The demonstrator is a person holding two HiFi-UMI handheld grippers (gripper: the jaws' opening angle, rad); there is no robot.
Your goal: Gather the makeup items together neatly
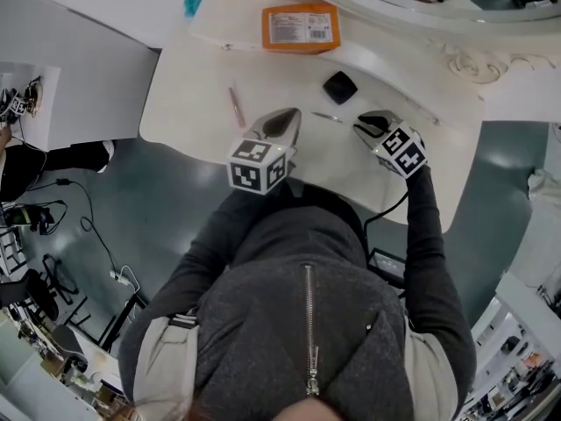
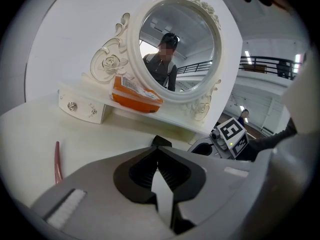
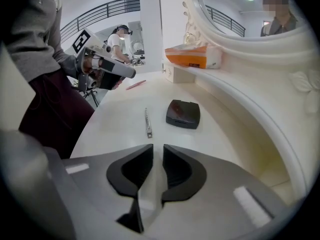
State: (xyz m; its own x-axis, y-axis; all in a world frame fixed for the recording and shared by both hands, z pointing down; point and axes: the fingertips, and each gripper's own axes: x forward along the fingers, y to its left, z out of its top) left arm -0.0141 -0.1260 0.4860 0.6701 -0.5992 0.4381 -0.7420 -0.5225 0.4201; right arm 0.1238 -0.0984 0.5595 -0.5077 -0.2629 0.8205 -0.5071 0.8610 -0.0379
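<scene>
Three makeup items lie apart on the white dressing table (image 1: 188,86) in front of you: a black compact (image 1: 340,87) towards the mirror (image 2: 175,49), a thin silver stick (image 1: 327,117) just in front of it, and a pink pencil (image 1: 237,106) well off to the left. An orange pack (image 1: 300,27) sits on the raised shelf under the mirror. Your left gripper (image 2: 157,154) hangs over the table's near edge between the pencil and the stick, with its jaws closed tip to tip on nothing. Your right gripper (image 3: 156,151) points down at the table near the silver stick and the compact. Its jaws stand only a narrow slit apart and hold nothing.
</scene>
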